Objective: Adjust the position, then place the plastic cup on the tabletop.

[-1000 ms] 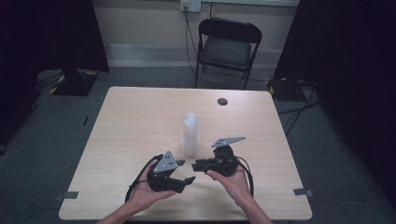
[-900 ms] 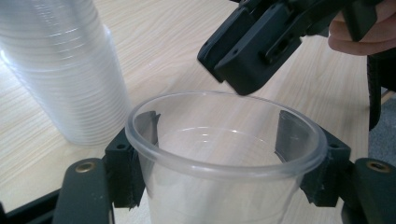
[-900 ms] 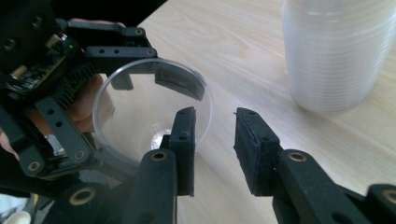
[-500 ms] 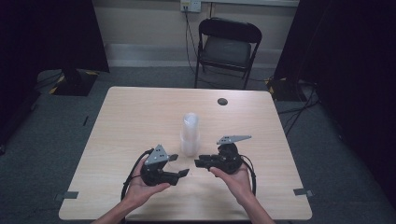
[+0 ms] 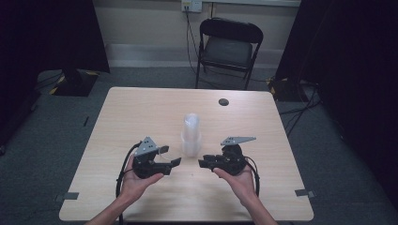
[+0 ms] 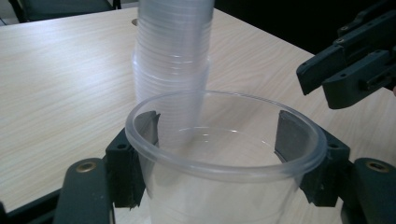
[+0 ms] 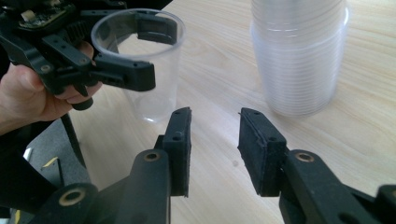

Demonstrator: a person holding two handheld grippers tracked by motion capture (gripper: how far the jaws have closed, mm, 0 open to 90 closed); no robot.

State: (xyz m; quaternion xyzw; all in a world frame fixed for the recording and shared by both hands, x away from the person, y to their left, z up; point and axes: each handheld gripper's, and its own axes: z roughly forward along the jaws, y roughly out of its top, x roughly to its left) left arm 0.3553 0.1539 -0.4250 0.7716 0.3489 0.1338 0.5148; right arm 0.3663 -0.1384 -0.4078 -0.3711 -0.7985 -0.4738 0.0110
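Note:
A tall stack of clear plastic cups [image 5: 191,133] stands upright near the table's middle, also in the left gripper view [image 6: 173,46] and the right gripper view [image 7: 299,56]. My left gripper [image 5: 172,163] is shut on a single clear cup [image 6: 224,186], its pads pressing the wall just under the rim; the cup [image 7: 144,70] hangs upright, left of the stack. My right gripper [image 7: 215,140] stands open with nothing between its pads, and its jaws have just been opening. It sits in front of the stack, to its right [image 5: 202,163], facing the left gripper.
A small dark round disc [image 5: 223,101] lies near the table's far edge. A black folding chair [image 5: 230,42] stands beyond the table [image 5: 141,108]. Bare wood lies left and right of the stack.
The left hand has drawn away to the left with the single cup, widening the gap to the right gripper. The right gripper's jaws stand wider apart; that hand has stayed in place.

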